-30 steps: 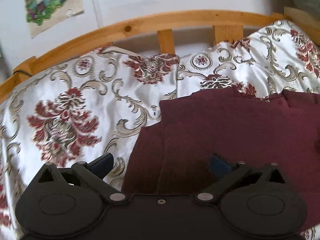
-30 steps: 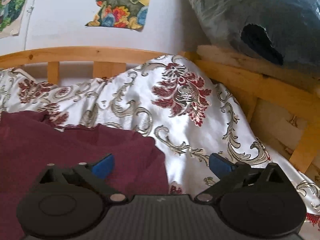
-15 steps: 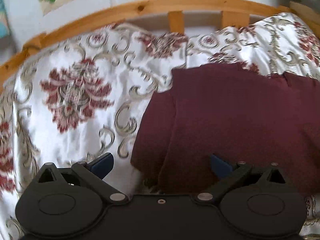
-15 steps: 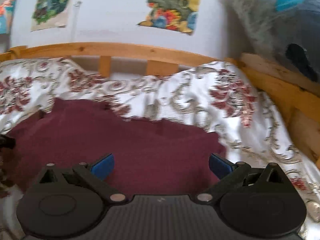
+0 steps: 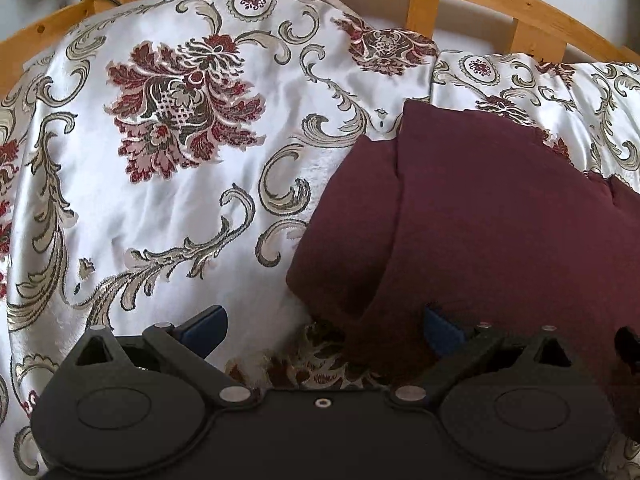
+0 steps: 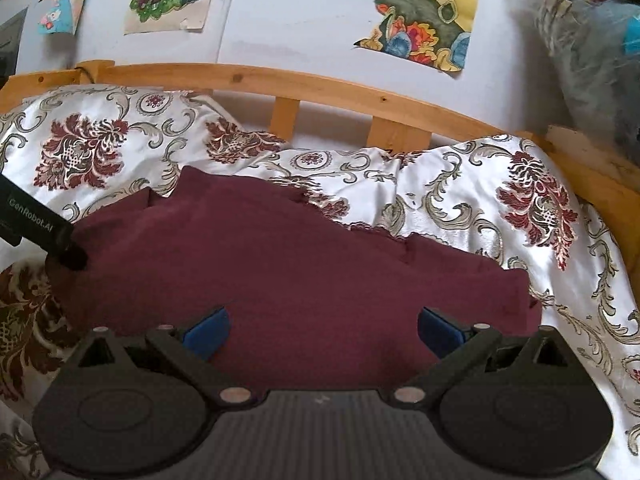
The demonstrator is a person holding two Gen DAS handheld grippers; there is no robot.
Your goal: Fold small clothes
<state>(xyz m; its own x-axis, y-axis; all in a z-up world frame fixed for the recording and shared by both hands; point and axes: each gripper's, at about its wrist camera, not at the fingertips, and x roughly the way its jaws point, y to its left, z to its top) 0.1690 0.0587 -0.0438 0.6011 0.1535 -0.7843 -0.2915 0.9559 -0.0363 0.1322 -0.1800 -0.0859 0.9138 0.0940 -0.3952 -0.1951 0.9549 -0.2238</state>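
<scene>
Where folded, maroon garment (image 6: 304, 264) lies flat, left flap overlapped.

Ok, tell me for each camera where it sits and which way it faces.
Left wrist: on the left gripper, facing the maroon garment's left edge on the floral bedspread; own open fingers show.
Right wrist: on the right gripper, facing the garment's middle and wooden headboard; own open fingers plus a left-gripper finger.
Shared: garment, bedspread, headboard.
</scene>
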